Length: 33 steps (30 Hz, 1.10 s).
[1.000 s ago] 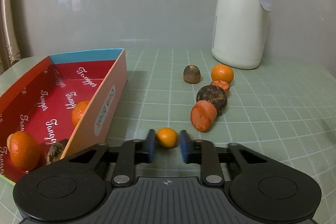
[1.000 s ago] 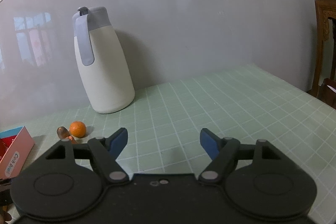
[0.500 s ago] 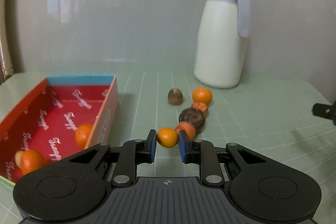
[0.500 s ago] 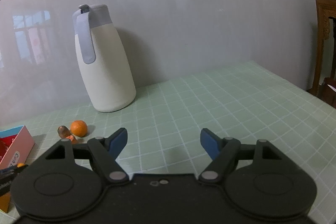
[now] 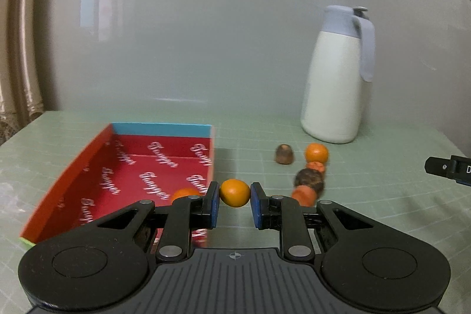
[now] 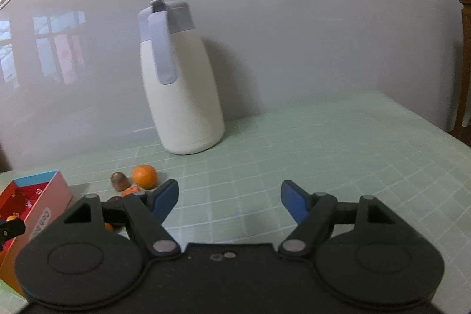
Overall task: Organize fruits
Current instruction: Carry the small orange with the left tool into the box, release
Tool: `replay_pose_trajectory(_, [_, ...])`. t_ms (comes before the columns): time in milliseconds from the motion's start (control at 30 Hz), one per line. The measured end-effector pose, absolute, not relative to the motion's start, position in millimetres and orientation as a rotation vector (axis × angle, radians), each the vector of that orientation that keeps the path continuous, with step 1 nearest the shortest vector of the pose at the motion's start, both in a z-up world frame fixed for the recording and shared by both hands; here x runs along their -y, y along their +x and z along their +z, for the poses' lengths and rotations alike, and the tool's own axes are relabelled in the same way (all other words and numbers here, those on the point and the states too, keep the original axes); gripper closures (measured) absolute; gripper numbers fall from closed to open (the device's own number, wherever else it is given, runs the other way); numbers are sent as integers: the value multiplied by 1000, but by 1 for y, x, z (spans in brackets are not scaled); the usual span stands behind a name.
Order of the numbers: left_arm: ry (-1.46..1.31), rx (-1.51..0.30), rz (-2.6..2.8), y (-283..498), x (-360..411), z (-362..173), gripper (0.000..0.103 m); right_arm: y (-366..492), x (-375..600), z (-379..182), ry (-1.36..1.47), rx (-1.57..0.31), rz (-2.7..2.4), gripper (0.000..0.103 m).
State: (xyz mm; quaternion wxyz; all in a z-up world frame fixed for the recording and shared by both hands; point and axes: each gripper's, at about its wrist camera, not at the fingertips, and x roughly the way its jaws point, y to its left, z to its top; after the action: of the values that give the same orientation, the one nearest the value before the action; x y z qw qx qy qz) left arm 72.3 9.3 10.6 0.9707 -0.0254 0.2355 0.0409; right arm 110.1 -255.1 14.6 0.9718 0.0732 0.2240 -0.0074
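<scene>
While the left gripper (image 5: 235,197) clamps a small orange fruit (image 5: 235,192) between its blue pads at lower centre of the left wrist view, the red box (image 5: 141,167) lies at lower left. The right gripper (image 6: 229,200) stands wide, holding nothing, below the white jug (image 6: 182,96).

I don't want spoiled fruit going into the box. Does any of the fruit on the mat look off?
Yes. Two pieces in the row on the mat look off: a dark brown, shrivelled fruit and a small brown one. The orange beside them looks sound, as does the one held in the left gripper.
</scene>
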Motion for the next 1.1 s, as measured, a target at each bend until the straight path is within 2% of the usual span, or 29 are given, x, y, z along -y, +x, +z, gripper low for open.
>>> replay_pose_trajectory(1033, [-113, -554, 262, 69, -124, -17, 80, 123, 184, 11, 90, -475, 90, 26])
replay_pose_trajectory(1067, [-127, -560, 257, 70, -125, -18, 80, 123, 185, 11, 92, -473, 86, 26])
replay_pose_trajectory(1100, [-133, -558, 256, 70, -126, -18, 72, 123, 185, 11, 94, -472, 85, 25])
